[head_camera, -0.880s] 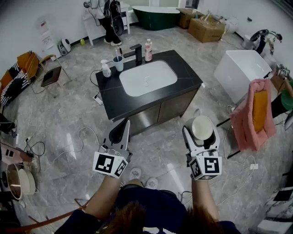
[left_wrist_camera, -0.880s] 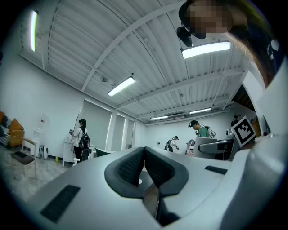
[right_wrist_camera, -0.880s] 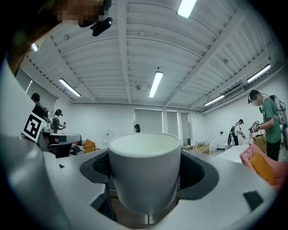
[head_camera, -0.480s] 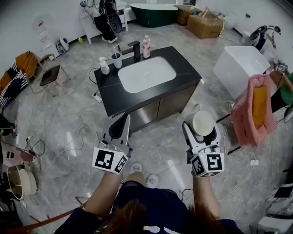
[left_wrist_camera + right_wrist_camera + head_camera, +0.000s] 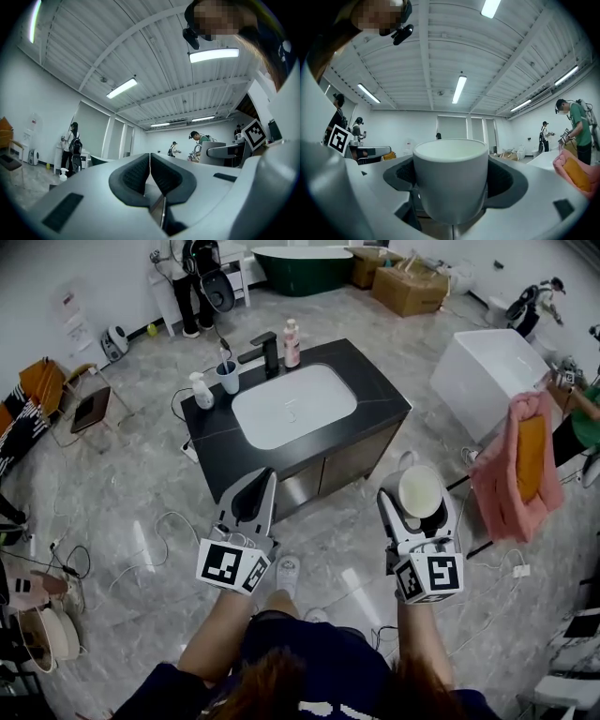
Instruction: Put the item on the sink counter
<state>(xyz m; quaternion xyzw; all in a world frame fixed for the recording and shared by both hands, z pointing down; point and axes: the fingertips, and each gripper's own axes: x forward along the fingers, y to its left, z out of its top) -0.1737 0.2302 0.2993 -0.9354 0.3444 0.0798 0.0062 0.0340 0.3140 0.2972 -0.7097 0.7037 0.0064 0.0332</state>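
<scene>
Head view: the step in hand is the carry. The white cup [image 5: 419, 491] is not yet on the surface [image 5: 380, 395]. It sits upright in the right gripper [image 5: 418, 499], over the floor and short of the surface's front edge, out beyond its front right corner. The left gripper [image 5: 264, 482] points at the front edge near the left corner and carries nothing. A white basin [image 5: 293, 409] fills the middle of the surface. A pump bottle [image 5: 199, 390], a tumbler [image 5: 228, 377], a faucet [image 5: 267, 351] and a pink bottle [image 5: 292, 341] crowd the back edge toward the left corner. The strip along the right edge looks bare.

Left gripper view: the jaws are pressed together, with nothing between them.

Right gripper view: the jaws stand wide and are clamped on the cup's sides, with its rim level and its mouth up.

Next move, as I judge it: bring the cup forward and up over the front right corner, keeping it level. Lower it onto the bare strip beside the basin, and spread the jaws only once its base rests flat.
</scene>
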